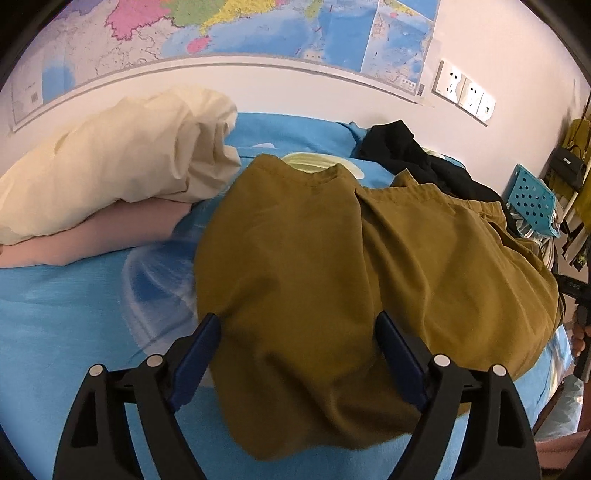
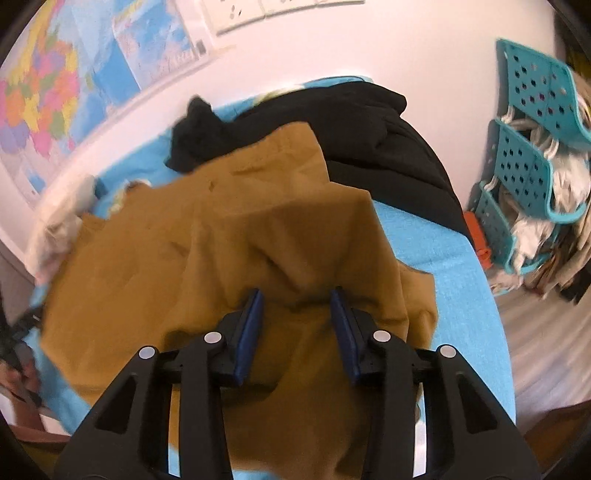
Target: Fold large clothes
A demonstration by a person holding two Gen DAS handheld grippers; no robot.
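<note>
A large mustard-brown garment [image 1: 332, 258] lies spread and rumpled on the blue bed sheet [image 1: 55, 332]. My left gripper [image 1: 297, 332] hovers over its near left part. The jaws stand wide, cloth lies flat beneath them and nothing is pinched. In the right wrist view the same brown garment [image 2: 184, 258] bunches into a raised ridge between the blue pads of my right gripper [image 2: 297, 306]. Creases run toward the pads, which press on that bunch. The garment's near hem is hidden under both grippers.
A black garment [image 1: 406, 147] [image 2: 369, 129] lies heaped behind the brown one near the wall. Cream bedding [image 1: 110, 166] over a pink cloth [image 1: 92, 236] fills the left. A teal perforated basket [image 2: 524, 166] of clothes stands past the bed's right edge. A map [image 1: 221, 29] hangs on the wall.
</note>
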